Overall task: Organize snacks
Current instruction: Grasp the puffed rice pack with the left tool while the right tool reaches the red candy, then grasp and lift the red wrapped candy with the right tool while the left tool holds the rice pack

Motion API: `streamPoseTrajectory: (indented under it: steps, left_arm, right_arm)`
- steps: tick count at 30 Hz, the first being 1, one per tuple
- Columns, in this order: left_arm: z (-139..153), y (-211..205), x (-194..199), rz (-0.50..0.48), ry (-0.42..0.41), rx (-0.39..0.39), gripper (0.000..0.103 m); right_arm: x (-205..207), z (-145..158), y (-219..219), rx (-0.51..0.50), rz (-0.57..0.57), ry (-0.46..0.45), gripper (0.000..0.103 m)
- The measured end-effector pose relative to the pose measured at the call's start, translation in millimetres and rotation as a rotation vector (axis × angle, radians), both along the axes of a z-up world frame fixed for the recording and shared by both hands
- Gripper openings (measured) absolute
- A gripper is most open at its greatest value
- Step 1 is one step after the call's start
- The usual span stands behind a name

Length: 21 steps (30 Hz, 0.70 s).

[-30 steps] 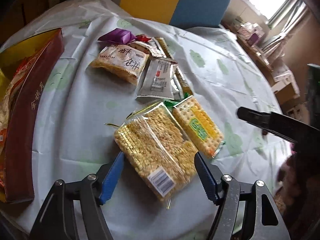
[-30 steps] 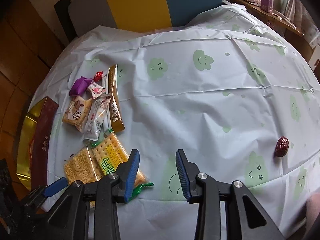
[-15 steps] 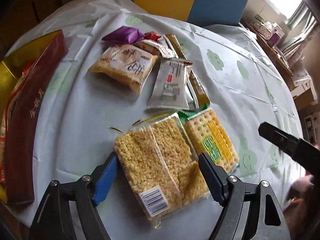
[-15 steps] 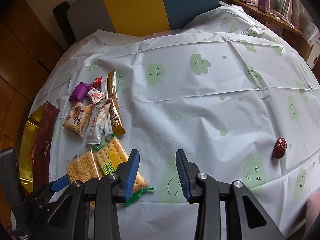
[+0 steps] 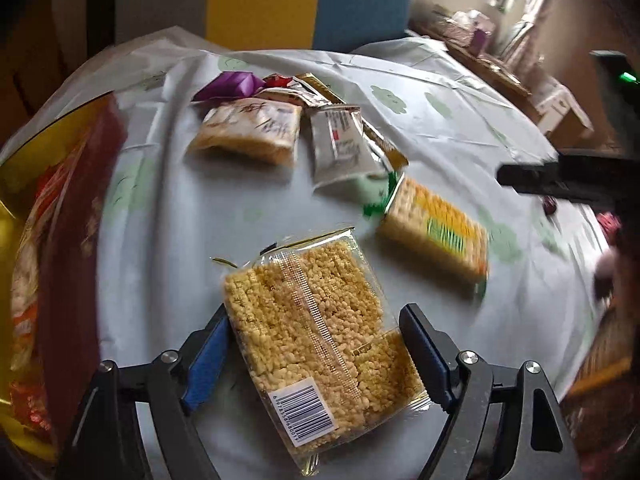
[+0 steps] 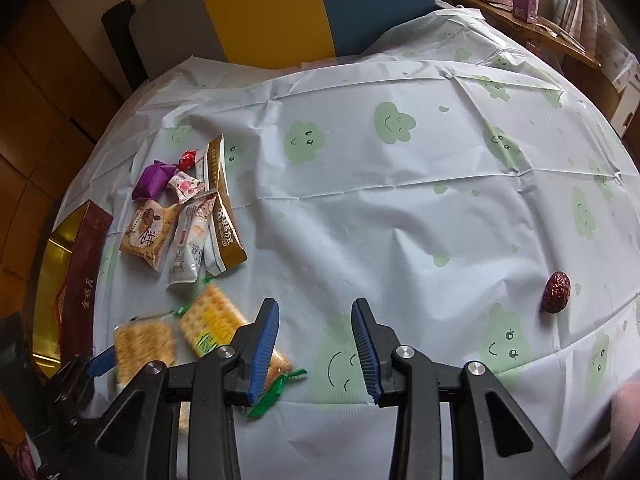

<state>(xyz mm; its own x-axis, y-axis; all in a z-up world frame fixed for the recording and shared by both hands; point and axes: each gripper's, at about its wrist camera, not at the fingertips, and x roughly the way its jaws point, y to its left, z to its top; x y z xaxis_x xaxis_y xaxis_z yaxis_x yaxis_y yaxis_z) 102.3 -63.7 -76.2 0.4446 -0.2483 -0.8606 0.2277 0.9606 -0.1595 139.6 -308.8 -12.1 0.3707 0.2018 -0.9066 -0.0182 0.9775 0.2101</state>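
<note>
A clear pack of yellow puffed-rice cake (image 5: 320, 360) with a barcode label sits between the blue pads of my left gripper (image 5: 314, 316), which is shut on its two long edges. It looks sharp while the table behind it is blurred. In the right wrist view the same pack (image 6: 144, 344) is smeared at the lower left, beside the left gripper's blue fingertip (image 6: 100, 360). A green-and-yellow cracker pack (image 5: 436, 228) lies apart from it to the right. My right gripper (image 6: 315, 308) hovers open over the tablecloth, with nothing between its fingers.
An open red and gold box (image 5: 72, 240) holding snack bags stands at the table's left edge. Several small snacks lie behind: a biscuit pack (image 5: 248, 132), a grey sachet (image 5: 340, 144), a purple candy (image 5: 234, 82). A red date (image 6: 556, 292) rests at the far right. A yellow-blue chair (image 6: 320, 0) stands behind.
The left gripper has rolled and shifted toward the box with the puffed-rice pack, which now lies apart from the cracker pack. Its fingers stand slightly wider. The right gripper has not moved.
</note>
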Motion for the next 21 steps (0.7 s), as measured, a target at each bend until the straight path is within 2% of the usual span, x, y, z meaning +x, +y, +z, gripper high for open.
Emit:
streamPoseTrajectory:
  steps: [3,8,13,17,21]
  left_arm:
    - [-3,15,-16,0.003,-0.044,-0.023,0.086]
    - [-7,17,-25,-0.002,-0.086,-0.028,0.087]
    - [-10,9,-36,-0.029,-0.137,0.051,0.089]
    - [-11,8,-39,-0.040,-0.162,0.063,0.087]
    - [-11,14,-45,-0.038,-0.184,0.044,0.083]
  right_arm:
    - [0,-2,4,-0.017,0.017,0.006,0.038]
    - [-3,-2,15,-0.028,0.064,-0.005,0.038]
    - [-2,3,43,0.023,0.152,-0.016,0.038]
    - [20,13,82,0.057,0.237,-0.041,0.038]
    - [53,17,119,0.012,0.272,-0.077,0.032]
